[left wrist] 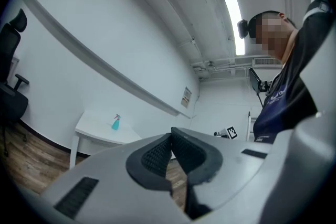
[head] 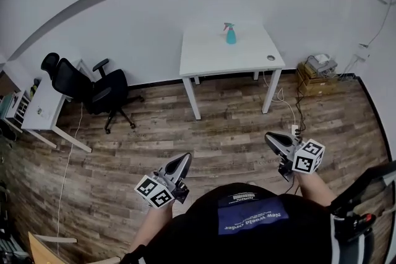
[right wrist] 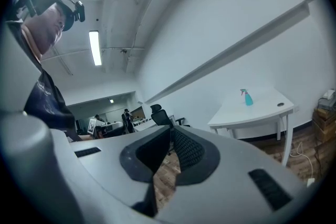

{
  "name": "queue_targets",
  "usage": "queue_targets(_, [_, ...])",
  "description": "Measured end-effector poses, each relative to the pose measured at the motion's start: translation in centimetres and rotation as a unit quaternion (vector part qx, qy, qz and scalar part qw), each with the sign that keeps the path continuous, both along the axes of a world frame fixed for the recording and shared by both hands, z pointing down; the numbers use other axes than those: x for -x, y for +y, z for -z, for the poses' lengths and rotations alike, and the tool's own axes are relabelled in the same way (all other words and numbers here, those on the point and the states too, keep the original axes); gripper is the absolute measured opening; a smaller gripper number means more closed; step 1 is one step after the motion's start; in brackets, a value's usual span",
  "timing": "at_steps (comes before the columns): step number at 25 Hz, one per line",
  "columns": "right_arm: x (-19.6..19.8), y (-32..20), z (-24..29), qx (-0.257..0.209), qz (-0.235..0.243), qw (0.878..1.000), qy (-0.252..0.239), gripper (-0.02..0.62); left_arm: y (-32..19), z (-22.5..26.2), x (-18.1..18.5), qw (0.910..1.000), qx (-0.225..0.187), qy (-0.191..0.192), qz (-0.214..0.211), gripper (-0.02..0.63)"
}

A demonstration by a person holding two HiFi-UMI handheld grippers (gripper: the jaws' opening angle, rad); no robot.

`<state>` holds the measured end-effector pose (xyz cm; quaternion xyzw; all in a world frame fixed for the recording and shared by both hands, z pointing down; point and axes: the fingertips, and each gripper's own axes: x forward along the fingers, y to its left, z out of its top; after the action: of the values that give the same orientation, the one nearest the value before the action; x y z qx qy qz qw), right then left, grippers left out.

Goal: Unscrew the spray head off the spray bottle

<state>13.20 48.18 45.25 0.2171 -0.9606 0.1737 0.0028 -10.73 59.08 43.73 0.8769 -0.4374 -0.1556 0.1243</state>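
Spray bottle [head: 231,36] upright on white surface [head: 204,59] near far wall, spray head [head: 228,26] on. Left gripper [head: 185,157], right gripper [head: 269,136] well apart from it, fingers clenched, empty.

Teal spray bottle [head: 231,36] upright on the white table [head: 210,57].
The body is a translucent teal, narrow at the neck and wider toward the base. The spray head [head: 228,26] is still screwed on top; it looks pinkish, and in the head view its nozzle points left. The bottle stands alone on the table's far half, toward the wall side, about midway along the table's width and clear of every edge.
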Motion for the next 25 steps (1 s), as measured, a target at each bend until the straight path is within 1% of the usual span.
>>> queue_targets(2, [-0.2, -2.4, 0.0, 0.0, 0.018, 1.0, -0.002, -0.002, -1.8, 0.2, -0.3, 0.9997, 0.002, 0.001, 0.022, 0.003])
queue_targets(4, [-0.7, -4.8, 0.5, -0.005, 0.037, 0.999, -0.003, -0.002, -3.6, 0.6, -1.5, 0.9994, 0.002, 0.004, 0.036, 0.004])
queue_targets(7, [-2.3, -8.8, 1.8, -0.019, 0.055, 0.998, -0.006, -0.002, -7.1, 1.4, -4.2, 0.9991, -0.004, -0.002, 0.041, 0.004])
queue_targets(10, [-4.2, -12.6, 1.9, -0.017, 0.063, 0.998, -0.008, -0.002, -10.5, 2.2, -7.0, 0.999, -0.012, 0.0, 0.042, 0.003])
queue_targets(12, [-5.6, -14.7, 1.7, -0.015, 0.066, 0.998, -0.007, -0.002, -12.4, 2.4, -8.6, 0.999, -0.012, -0.004, 0.042, 0.003])
queue_targets(16, [-7.8, -18.5, 2.0, -0.017, 0.07, 0.997, -0.012, -0.002, -16.3, 2.5, -10.8, 0.999, -0.004, -0.005, 0.044, 0.003])
queue_targets(20, [-10.0, -21.6, 1.2, -0.011, 0.062, 0.998, -0.008, -0.002, -19.5, 2.4, -13.1, 0.9995, 0.002, -0.005, 0.031, 0.003])
queue_targets(22, [-10.9, -22.8, 0.6, -0.003, 0.053, 0.998, -0.013, -0.002, -20.8, 2.1, -13.9, 0.9997, 0.008, -0.008, 0.023, 0.003])
queue_targets(25, [-11.6, -23.9, -0.2, 0.006, 0.045, 0.999, -0.013, -0.002, -22.4, 1.9, -14.1, 0.9997, 0.012, -0.012, 0.016, 0.003])
